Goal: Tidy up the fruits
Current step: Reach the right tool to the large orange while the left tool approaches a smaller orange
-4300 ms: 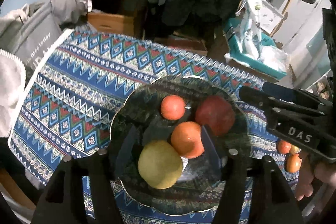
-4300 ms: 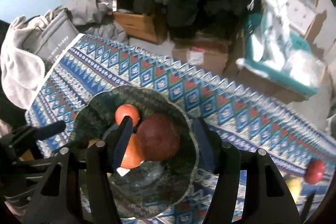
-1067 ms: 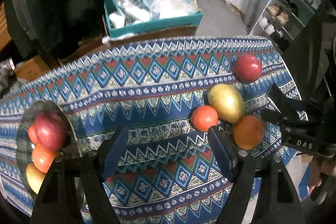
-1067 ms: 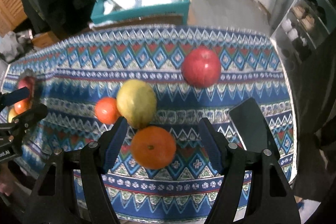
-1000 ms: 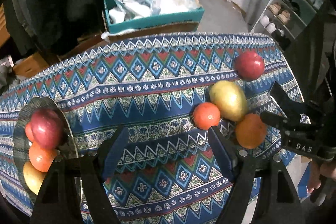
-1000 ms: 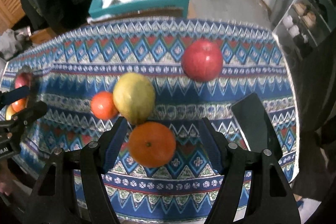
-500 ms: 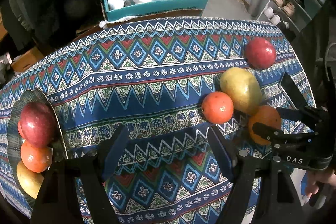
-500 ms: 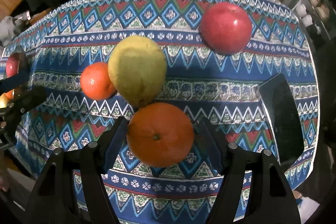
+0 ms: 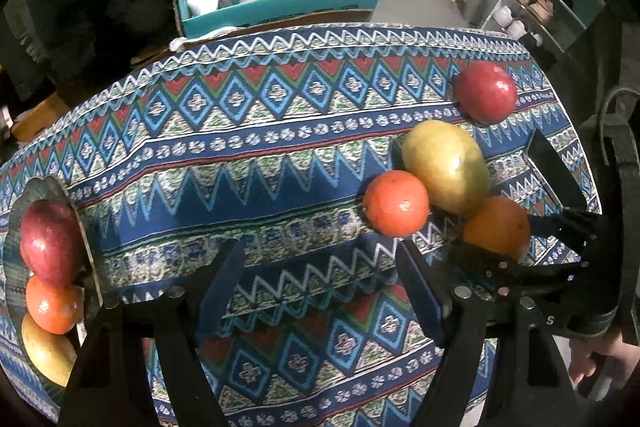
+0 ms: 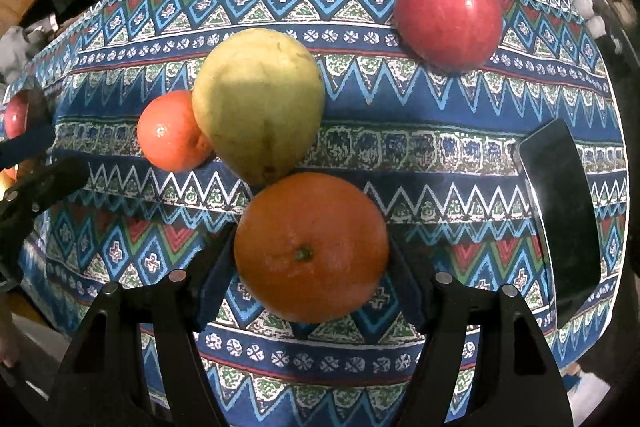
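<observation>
- Right wrist view: the big orange (image 10: 311,247) is seen sitting between the two fingers of the right claw (image 10: 310,267), which is open around it (whether the pads touch the peel cannot be told).
- The yellow-green pear (image 10: 258,105) is found just behind the big orange, touching it.
- The small orange (image 10: 172,131) is tucked against the pear's left side.
- The red apple (image 10: 448,17) is set apart, near the far right of the counter (image 10: 440,147) (it is covered by a zigzag cloth).
- A black phone (image 10: 564,203) is laid flat near the right edge.
- Left wrist view: the left claw (image 9: 320,279) is held wide open over bare cloth, with nothing in it.
- A dark plate (image 9: 12,291) is seen at the far left, and an apple, an orange and a yellow fruit are piled on it.
- A teal box (image 9: 280,3) is seen behind the counter.
</observation>
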`<state>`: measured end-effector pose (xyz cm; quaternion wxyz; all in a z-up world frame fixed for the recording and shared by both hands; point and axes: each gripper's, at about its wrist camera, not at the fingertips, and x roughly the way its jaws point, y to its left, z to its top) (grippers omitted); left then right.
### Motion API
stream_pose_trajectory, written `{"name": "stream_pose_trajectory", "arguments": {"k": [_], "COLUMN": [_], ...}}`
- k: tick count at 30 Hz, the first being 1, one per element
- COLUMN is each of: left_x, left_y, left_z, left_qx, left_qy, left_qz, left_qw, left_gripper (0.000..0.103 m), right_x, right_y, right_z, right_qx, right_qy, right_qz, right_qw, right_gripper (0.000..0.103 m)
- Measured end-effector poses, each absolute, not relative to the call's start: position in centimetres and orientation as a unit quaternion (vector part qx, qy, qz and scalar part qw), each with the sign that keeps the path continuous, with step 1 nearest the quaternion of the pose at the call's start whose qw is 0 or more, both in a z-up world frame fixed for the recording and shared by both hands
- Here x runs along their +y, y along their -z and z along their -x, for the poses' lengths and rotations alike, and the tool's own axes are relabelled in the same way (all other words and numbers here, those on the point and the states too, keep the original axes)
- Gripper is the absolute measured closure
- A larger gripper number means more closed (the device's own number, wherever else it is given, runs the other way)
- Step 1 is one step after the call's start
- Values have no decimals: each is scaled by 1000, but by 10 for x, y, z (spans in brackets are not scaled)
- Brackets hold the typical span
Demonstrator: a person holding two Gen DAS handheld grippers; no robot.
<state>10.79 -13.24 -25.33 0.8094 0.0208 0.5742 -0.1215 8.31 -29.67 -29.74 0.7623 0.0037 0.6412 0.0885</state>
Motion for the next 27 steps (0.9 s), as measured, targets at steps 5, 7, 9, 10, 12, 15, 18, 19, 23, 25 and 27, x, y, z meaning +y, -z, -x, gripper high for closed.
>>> {"name": "stream_pose_trajectory", "arguments": {"k": [5, 7, 9, 10, 12, 15, 18, 19, 23, 25, 27], "left_x": [-147, -153, -159, -161, -166, -169, -172, -173, -179, -182, -184], "left_y": [257, 260, 264, 265, 270, 276, 279, 280, 283, 286, 289], "left_z": [-113, -115, -117, -117, -120, -124, -129, -130, -134, -135, -134], "left_qx": [573, 573, 575, 576, 580, 583, 583, 583, 583, 584, 585], "left_qy": [135, 141, 147, 148, 150, 153, 155, 157, 163, 163, 164], "left_qz": [-22, -24, -28, -29, -31, -35, -30, -27, -31, -37, -41], "left_qw": [808, 807, 805, 804, 800, 797, 797, 797, 795, 794, 793], "left_gripper": [24, 24, 24, 24, 24, 24, 24, 24, 24, 24, 25], "right_x": [-314, -322, -331, -334, -343, -355, -365, -370, -364, -364, -366], "right_y": [286, 276, 268, 265, 261, 258, 256, 256, 262, 262, 262], "right_z": [-83, -85, -88, -89, -92, -97, -99, -103, -107, -107, -106], "right_qx": [624, 610, 601, 598, 594, 592, 592, 593, 594, 594, 593], "right_qy": [-71, -60, -50, -46, -41, -35, -32, -31, -29, -28, -28], "right_qz": [-11, -12, -17, -19, -26, -39, -44, -45, -49, -51, -52], "right_qw": [778, 790, 797, 800, 803, 804, 804, 804, 803, 803, 803], "right_gripper": [33, 33, 33, 33, 33, 33, 33, 33, 33, 33, 33]}}
